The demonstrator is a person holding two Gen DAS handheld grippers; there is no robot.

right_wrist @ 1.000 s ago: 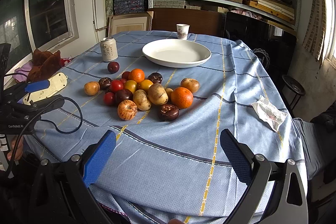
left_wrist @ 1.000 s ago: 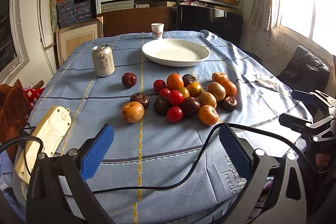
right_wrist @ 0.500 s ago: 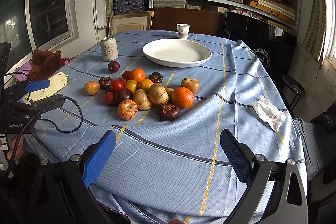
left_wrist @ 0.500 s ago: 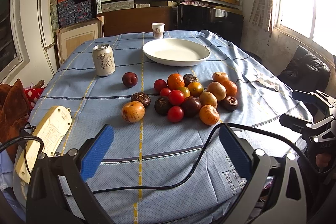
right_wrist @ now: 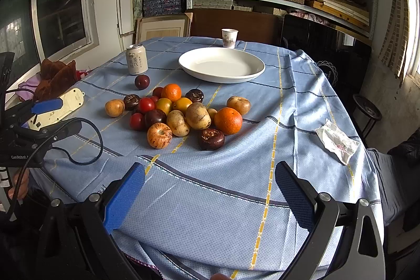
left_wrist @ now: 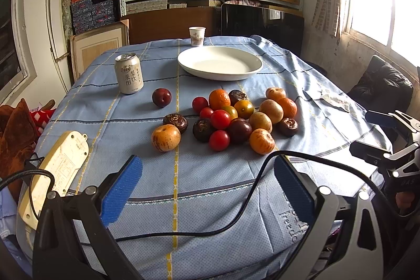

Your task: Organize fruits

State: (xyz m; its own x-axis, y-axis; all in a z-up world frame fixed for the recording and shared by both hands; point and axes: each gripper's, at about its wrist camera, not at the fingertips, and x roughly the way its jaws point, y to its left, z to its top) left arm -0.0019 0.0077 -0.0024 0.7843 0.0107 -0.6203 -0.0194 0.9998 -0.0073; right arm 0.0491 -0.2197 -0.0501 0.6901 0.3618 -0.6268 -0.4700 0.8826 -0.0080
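left gripper [left_wrist: 207,185] + right gripper [right_wrist: 210,190]: jaws spread, empty, staged at near edge | fruit pile [right_wrist: 181,112] loose, clustered short of white plate [right_wrist: 244,75] | plate bare, likely the drop target

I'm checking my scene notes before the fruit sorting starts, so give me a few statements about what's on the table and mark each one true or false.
1. The white plate holds no fruit. True.
2. The left gripper is shut on a tomato. False: it is open and holds nothing.
3. The drink can stands upright. True.
4. The paper cup sits among the fruit pile. False: it stands beyond the plate, at the far edge.
5. The right gripper is open. True.
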